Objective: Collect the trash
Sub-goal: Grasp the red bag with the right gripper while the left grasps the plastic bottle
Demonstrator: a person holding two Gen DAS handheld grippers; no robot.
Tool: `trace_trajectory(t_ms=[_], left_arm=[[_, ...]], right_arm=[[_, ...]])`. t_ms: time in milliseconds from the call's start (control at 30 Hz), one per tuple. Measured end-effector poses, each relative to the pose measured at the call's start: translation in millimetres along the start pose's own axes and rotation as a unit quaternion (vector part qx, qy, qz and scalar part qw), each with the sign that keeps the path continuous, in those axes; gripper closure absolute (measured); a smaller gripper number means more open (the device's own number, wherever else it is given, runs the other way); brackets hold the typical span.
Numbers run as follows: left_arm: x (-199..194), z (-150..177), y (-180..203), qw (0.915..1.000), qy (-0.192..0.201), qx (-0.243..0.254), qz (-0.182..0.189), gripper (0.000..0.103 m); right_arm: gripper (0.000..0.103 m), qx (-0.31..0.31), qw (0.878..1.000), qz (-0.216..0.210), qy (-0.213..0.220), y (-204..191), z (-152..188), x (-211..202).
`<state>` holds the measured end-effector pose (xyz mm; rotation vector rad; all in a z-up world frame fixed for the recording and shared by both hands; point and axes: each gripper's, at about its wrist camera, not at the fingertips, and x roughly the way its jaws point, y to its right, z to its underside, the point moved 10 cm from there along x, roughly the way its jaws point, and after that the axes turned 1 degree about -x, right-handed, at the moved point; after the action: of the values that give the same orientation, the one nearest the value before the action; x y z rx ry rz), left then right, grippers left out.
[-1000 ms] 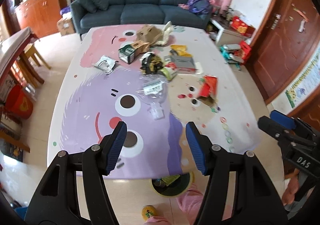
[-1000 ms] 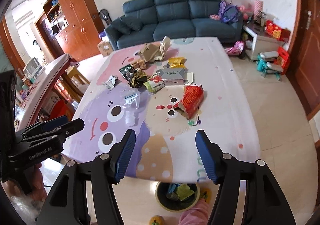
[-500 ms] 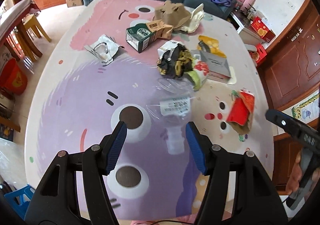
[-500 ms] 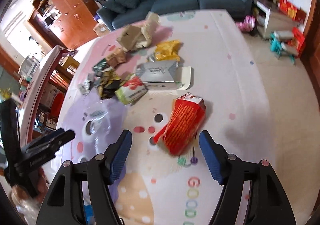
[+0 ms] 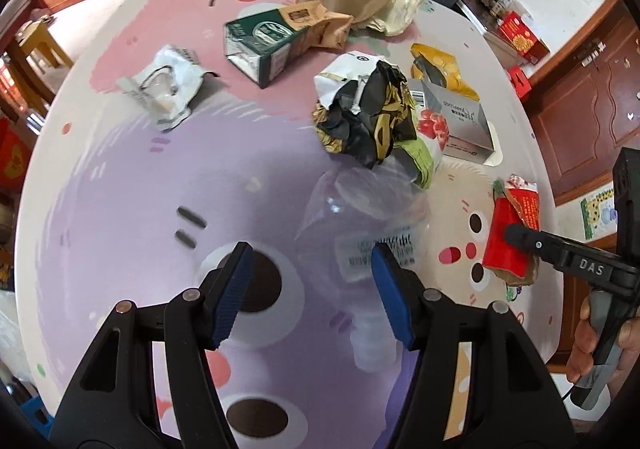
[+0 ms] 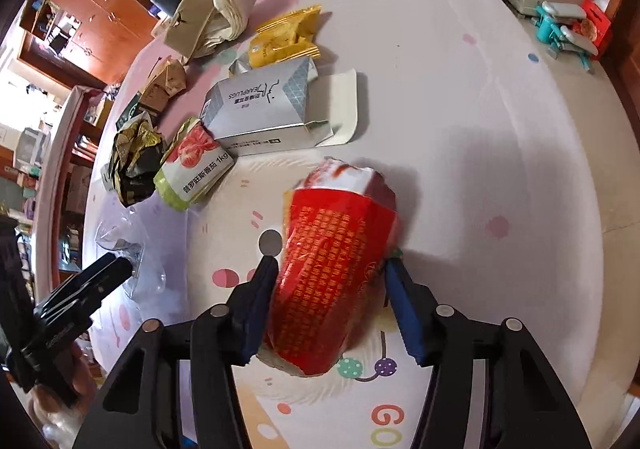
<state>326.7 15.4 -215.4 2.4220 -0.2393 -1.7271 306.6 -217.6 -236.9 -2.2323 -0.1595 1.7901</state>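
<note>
The left hand-held gripper (image 5: 312, 281) hovers low over the tabletop (image 5: 120, 209), its blue-padded jaws spread wide and holding nothing. It points forward and slightly down at a crushed clear plastic bottle (image 5: 360, 225), which lies on the purple part of the printed cloth; the right jaw overlaps the bottle's label in this view, though whether it touches the plastic cannot be told through the fisheye.

The right hand-held gripper (image 6: 332, 281) is lowered to the cloth with its jaws parted on either side of a red paper bag (image 6: 332, 277) lying flat near the tabletop's near edge. The left pad (image 6: 260, 297) sits against the bag's side, the right pad just beside its other edge, so the bag is straddled but not visibly squeezed. In the left wrist view a hand (image 5: 600, 345) grips that tool's handle from below, at the right rim, with the tool angled inward toward the bag.

Farther back lie a crumpled black-and-gold wrapper (image 5: 368, 117), a grey carton (image 6: 260, 109), a yellow packet (image 6: 284, 37), a green box (image 5: 260, 45) and a white crumpled bag (image 5: 164, 89).
</note>
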Motion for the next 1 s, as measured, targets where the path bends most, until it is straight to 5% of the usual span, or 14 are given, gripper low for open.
trace_trajectory(t_ms=[400,533,800,900,1000], left_arm=[[27,-10,47,0.9964,-0.021,0.073,0.038,0.046],[27,-8,62,0.9957,-0.018,0.071,0.056,0.074],[7,2,65,0.9972,0.005,0.055,0.05,0.08],[-9,11,63,0.9975,0.011,0.046,0.051,0.08],[-27,20,60,0.9976,0.019,0.04,0.053,0.081]], right_arm=[[0.047,-0.03,0.999,-0.011,-0.001,-4,1,2],[0.05,-0.043,0.999,-0.005,0.001,-5,3,1],[0.063,-0.066,0.998,0.003,0.008,-14,10,-10],[0.077,-0.078,0.997,0.001,0.017,-26,14,-21],[0.077,-0.089,0.996,0.003,0.032,-38,19,-35]])
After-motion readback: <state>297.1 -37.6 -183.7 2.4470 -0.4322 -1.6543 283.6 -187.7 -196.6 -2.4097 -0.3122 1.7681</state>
